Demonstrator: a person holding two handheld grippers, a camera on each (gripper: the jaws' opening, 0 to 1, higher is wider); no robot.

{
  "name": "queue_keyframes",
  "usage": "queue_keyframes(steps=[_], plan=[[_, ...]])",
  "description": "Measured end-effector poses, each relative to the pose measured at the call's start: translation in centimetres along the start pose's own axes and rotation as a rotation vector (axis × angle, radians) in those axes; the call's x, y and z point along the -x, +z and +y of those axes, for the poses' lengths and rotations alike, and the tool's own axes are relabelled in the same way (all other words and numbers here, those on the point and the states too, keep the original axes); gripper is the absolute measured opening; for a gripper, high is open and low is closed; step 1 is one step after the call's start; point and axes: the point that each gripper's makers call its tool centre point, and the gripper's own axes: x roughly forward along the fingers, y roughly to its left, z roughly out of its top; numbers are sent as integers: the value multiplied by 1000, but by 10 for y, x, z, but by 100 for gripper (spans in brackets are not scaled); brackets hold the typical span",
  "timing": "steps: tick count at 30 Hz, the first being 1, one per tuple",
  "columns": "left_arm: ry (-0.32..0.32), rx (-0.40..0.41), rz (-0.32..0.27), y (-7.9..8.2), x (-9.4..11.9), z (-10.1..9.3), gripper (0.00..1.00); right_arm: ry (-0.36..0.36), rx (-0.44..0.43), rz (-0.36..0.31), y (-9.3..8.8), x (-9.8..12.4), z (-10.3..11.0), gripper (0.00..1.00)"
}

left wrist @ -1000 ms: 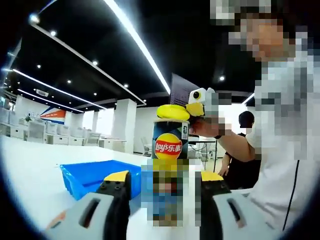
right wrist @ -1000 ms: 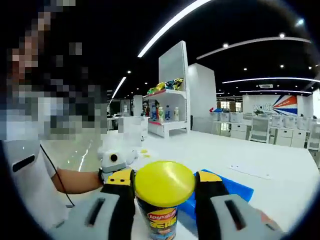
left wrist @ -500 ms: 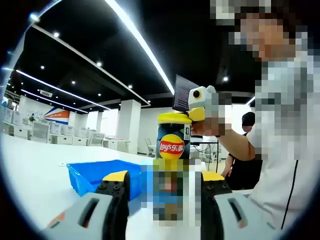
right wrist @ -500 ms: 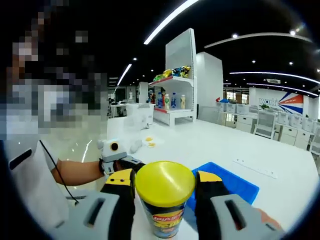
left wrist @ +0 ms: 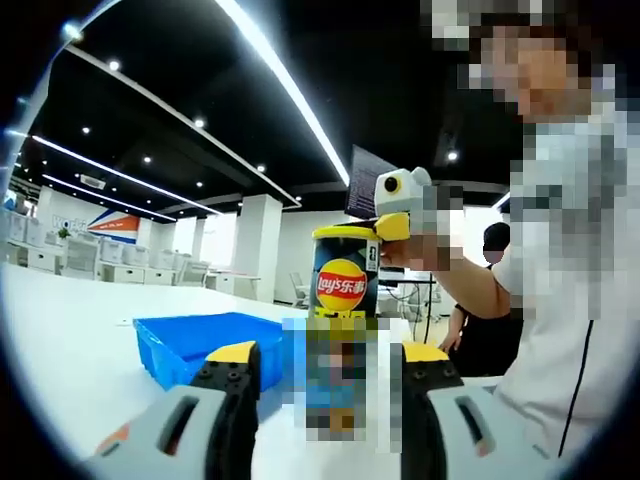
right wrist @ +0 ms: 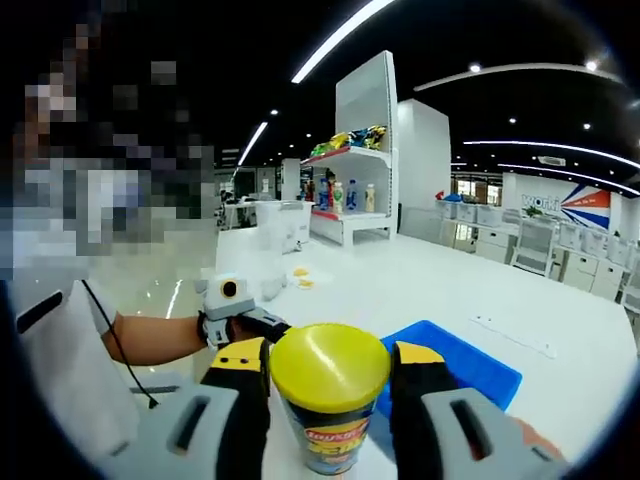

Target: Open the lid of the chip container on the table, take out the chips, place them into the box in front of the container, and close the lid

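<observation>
A dark blue Lay's chip container (left wrist: 343,285) stands upright on the white table (left wrist: 70,350). My left gripper (left wrist: 330,352) holds it low on the body, one jaw on each side. A yellow lid (right wrist: 330,365) sits level on top of it. My right gripper (right wrist: 330,350) is closed around the lid's rim and reaches the can's top from the right (left wrist: 395,205). The blue box (left wrist: 200,335) lies on the table right beside the container, with nothing showing inside it (right wrist: 470,365). A hand carries the left gripper (right wrist: 262,325) below the can.
The person (left wrist: 570,300) holding both grippers stands close behind the table. A white shelf unit (right wrist: 345,140) with bottles and bags stands further back. Rows of desks and chairs (right wrist: 540,250) line the far side. White tabletop (right wrist: 400,290) stretches beyond the box.
In the left gripper view the yellow lid looked tilted up a second ago and now lies flat on the can's rim. Both views have shifted slightly with the hands.
</observation>
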Motion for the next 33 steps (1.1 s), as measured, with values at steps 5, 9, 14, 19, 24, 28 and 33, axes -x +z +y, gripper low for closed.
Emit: queue_keyframes(steps=[5,9,14,19,24,28,33], plan=[[4,3,-6,2,1,3,55,8,34,28,-7,-2,3,51],[-4,21,8,1,1,4,56,25,36,11,-5,-1,7,57],[-14,13,33,2,-2,3,60,25,33,-22,-1,4,6,63],[-35,-1,16,19,-6,-2,57,33,19,-61,3,12,5,64],[-53,-28,-42,53,-12,-8,54,53,-1,-164,18,27,5,63],[-60,-57,-82,91,-21,-16,48,70,-27,-235,26,40,-1,60],[-61,-46,-82,123,-39,-14,28,80,-34,-265,26,45,-9,41]])
